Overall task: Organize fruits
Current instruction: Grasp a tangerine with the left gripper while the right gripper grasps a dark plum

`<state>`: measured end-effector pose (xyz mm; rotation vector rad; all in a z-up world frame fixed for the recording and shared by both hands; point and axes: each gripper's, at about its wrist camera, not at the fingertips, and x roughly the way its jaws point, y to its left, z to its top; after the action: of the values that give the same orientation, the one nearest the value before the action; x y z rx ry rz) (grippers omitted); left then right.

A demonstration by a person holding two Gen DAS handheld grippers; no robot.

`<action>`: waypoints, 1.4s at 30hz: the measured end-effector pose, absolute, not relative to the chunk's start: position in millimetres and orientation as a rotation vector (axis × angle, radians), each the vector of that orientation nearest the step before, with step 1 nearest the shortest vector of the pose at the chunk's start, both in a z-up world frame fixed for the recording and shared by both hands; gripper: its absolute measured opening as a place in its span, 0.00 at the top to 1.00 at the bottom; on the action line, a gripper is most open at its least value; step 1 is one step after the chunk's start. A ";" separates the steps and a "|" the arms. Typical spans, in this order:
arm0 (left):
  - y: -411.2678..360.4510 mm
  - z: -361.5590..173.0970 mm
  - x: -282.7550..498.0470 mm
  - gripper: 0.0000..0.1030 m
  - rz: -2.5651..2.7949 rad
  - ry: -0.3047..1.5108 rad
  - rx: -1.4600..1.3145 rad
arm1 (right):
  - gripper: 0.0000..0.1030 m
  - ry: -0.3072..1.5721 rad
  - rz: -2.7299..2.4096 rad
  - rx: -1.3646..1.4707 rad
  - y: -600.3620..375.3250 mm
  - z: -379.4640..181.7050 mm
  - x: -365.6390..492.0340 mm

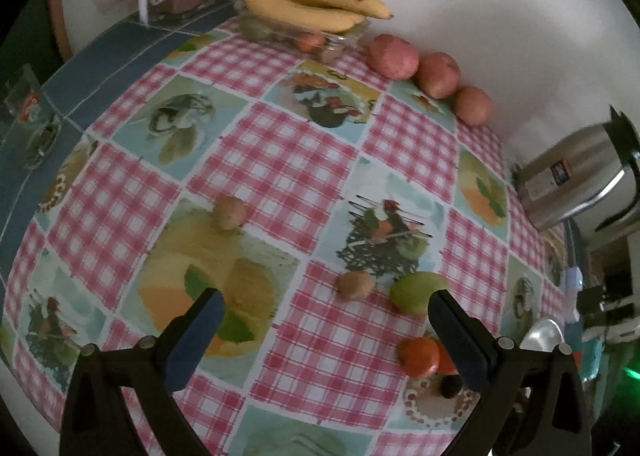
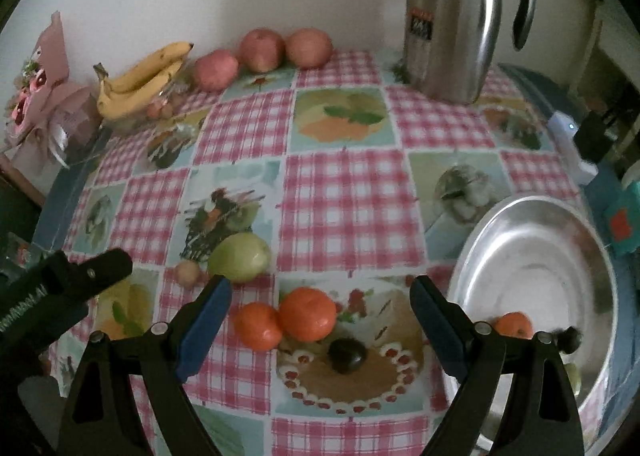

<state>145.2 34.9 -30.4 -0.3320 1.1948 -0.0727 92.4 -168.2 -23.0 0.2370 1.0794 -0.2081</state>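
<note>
Hovering wide open and empty, the right hand-held gripper [image 2: 320,296] frames two oranges [image 2: 288,320] and a dark plum [image 2: 347,355] on the bench [image 2: 352,192]. Left hand-held gripper [image 1: 324,308] gapes empty too, with a kiwi [image 1: 355,285] just ahead.

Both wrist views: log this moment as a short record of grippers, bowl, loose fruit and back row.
left gripper: open, empty, above the cloth
right gripper: open, empty
bowl: metal, at right, holds one orange
loose fruit: two oranges touching, green apple, dark plum, two kiwis
back row: bananas on a clear dish, three red apples
other: steel jug
</note>
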 end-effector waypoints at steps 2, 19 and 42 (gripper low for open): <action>30.0 -26.7 143.8 0.00 -0.094 1.181 -0.324 | 0.11 1.084 -0.201 0.237 -168.7 -25.3 91.9; -17.0 -32.0 139.6 0.18 -0.244 1.222 -0.228 | 0.50 1.165 -0.202 0.253 -185.6 -37.9 78.3; -40.9 -69.9 133.8 0.57 -0.315 1.403 -0.309 | 0.57 1.269 -0.153 0.275 -182.5 -59.6 75.9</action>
<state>133.8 -40.9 -69.9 -0.3087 1.4026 -0.3148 75.9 -182.5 -59.6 0.2751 1.2690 -0.1533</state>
